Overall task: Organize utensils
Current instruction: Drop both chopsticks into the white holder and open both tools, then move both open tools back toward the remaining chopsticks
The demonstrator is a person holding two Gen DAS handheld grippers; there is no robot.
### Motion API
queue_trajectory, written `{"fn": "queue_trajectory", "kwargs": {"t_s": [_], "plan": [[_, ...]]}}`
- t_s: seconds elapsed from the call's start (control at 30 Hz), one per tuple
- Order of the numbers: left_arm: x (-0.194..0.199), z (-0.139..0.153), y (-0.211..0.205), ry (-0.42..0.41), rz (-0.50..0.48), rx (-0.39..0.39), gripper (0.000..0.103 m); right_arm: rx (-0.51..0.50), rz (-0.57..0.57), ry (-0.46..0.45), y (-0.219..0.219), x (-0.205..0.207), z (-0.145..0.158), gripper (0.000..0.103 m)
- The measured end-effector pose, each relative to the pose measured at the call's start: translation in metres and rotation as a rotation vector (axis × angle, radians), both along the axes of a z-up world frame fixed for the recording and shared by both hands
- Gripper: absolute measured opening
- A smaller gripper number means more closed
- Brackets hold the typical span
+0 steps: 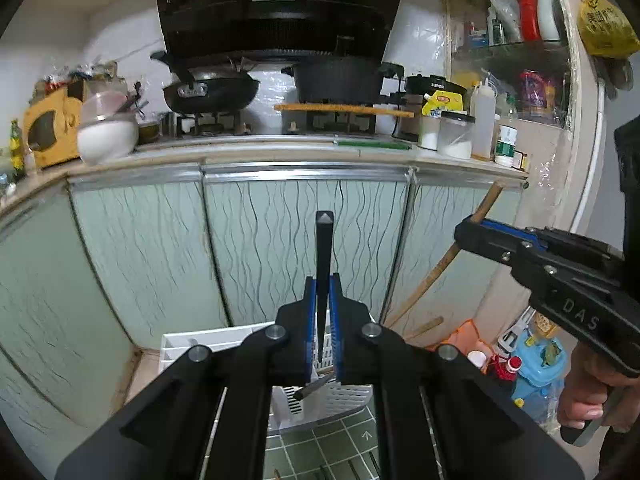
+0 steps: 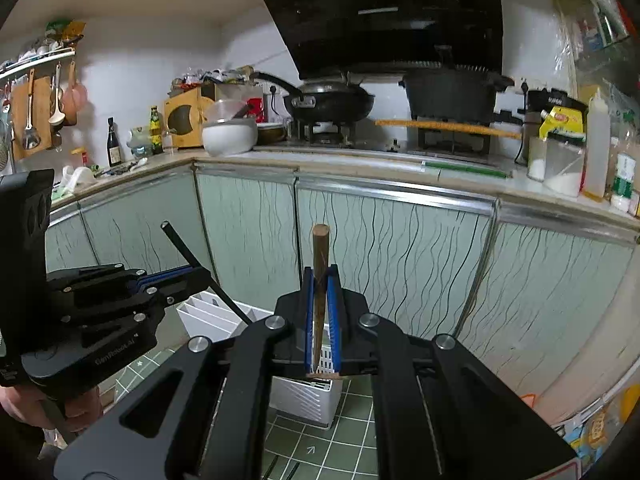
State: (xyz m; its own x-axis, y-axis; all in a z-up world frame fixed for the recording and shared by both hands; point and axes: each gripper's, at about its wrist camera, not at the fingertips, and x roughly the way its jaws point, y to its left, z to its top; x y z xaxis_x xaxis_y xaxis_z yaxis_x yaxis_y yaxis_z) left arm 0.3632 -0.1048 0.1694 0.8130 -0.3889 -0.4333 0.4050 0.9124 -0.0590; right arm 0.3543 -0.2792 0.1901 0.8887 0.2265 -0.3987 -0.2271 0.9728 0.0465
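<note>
Holding one chopstick in each tool, I read this as the carrying stage of the sort. My left gripper (image 1: 323, 308) is clamped tight on a black chopstick (image 1: 323, 248), whose square end stands up above the blue pads (image 1: 310, 320). My right gripper (image 2: 320, 312) is likewise closed hard on a brown wooden chopstick (image 2: 320, 264), upright between its pads. The white slotted utensil holder (image 2: 308, 398) sits on the green tiled floor (image 2: 320, 444) in front of the cabinet doors (image 2: 248, 236), below and just beyond both tips; a white divided tray (image 2: 208, 312) stands near it. In the left wrist view a dark utensil (image 1: 314, 388) already lies slanted in the holder, so I judge some sorting done. Neither held chopstick has entered a slot yet: both remain to be lowered and released. Whether more utensils wait elsewhere I cannot tell.
</note>
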Motion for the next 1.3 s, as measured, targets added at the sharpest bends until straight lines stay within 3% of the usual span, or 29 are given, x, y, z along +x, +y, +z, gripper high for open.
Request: {"fn": "queue_trajectory", "kwargs": {"t_s": [0.1, 0.13, 0.17, 0.2, 0.27, 0.37, 0.47, 0.8, 1.1, 1.3], "plan": [[0.007, -0.018, -0.003, 0.0, -0.011, 0.019, 0.011, -0.019, -0.016, 0.027, -0.001, 0.011, -0.018, 0.008], [0.007, -0.023, -0.003, -0.006, -0.012, 0.027, 0.023, -0.022, -0.024, 0.044, -0.003, 0.014, -0.023, 0.02], [0.007, -0.025, -0.001, -0.006, -0.001, 0.033, 0.066, -0.012, -0.026, 0.048, -0.005, 0.015, -0.025, 0.039], [0.005, -0.026, 0.003, -0.022, 0.034, 0.035, 0.095, 0.002, -0.031, 0.047, -0.009, 0.013, -0.026, 0.048], [-0.001, -0.025, 0.011, -0.06, 0.061, 0.017, 0.095, 0.012, -0.04, 0.041, -0.015, 0.007, -0.026, 0.068], [-0.004, -0.023, 0.022, -0.034, 0.092, 0.01, 0.095, 0.022, -0.045, 0.019, -0.024, -0.005, -0.022, 0.088], [-0.013, -0.02, 0.033, -0.024, 0.097, 0.009, 0.096, 0.035, -0.045, 0.008, -0.029, -0.021, -0.018, 0.095], [-0.074, -0.028, 0.059, 0.005, 0.127, -0.017, 0.098, 0.035, -0.027, 0.013, -0.025, -0.086, -0.034, 0.095], [-0.125, -0.053, 0.069, 0.026, 0.1, -0.025, 0.098, 0.029, -0.044, 0.054, -0.022, -0.122, -0.069, 0.095], [-0.155, -0.075, 0.08, 0.019, 0.109, 0.013, 0.098, 0.009, -0.065, 0.107, -0.02, -0.139, -0.103, 0.095]]}}
